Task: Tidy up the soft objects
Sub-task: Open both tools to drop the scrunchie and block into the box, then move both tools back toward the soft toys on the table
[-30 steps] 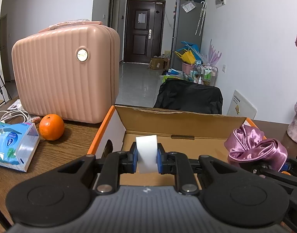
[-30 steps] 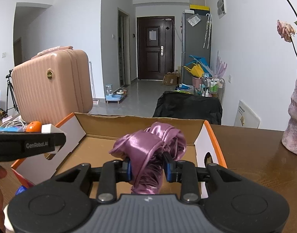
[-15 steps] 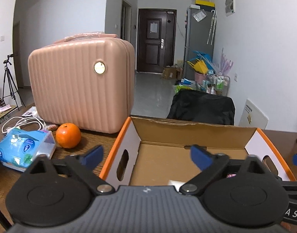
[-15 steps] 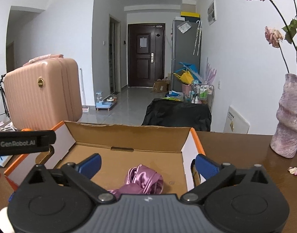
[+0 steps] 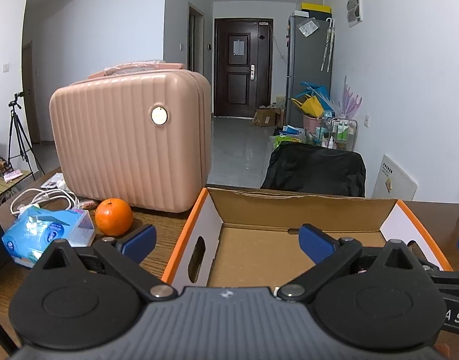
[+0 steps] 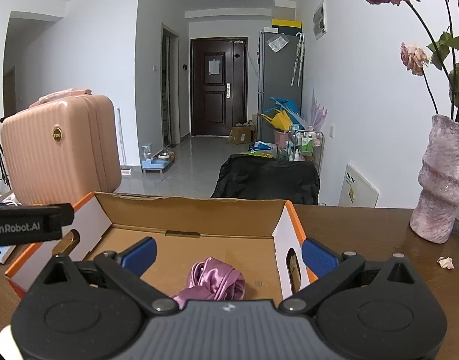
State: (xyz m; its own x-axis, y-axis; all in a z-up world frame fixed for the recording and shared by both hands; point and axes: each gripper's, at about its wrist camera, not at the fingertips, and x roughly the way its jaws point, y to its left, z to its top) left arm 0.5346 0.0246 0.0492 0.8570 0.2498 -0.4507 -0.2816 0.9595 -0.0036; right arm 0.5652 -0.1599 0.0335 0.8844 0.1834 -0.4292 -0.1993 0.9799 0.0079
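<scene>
The purple satin scrunchie [image 6: 213,280] lies crumpled on the floor of the open cardboard box [image 6: 193,213] on the bench [image 6: 364,231], with no clear long axis and its near end hidden behind the right gripper [image 6: 228,253], whose jaws stand wide apart with nothing between them. The left gripper [image 5: 226,241] is likewise spread wide and empty over the box's left wall. Only the left view shows the orange [image 5: 113,216] and tissue pack [image 5: 46,231] beside the pink suitcase [image 5: 130,141]; only the right view shows the scrunchie and the vase [image 6: 442,180].
</scene>
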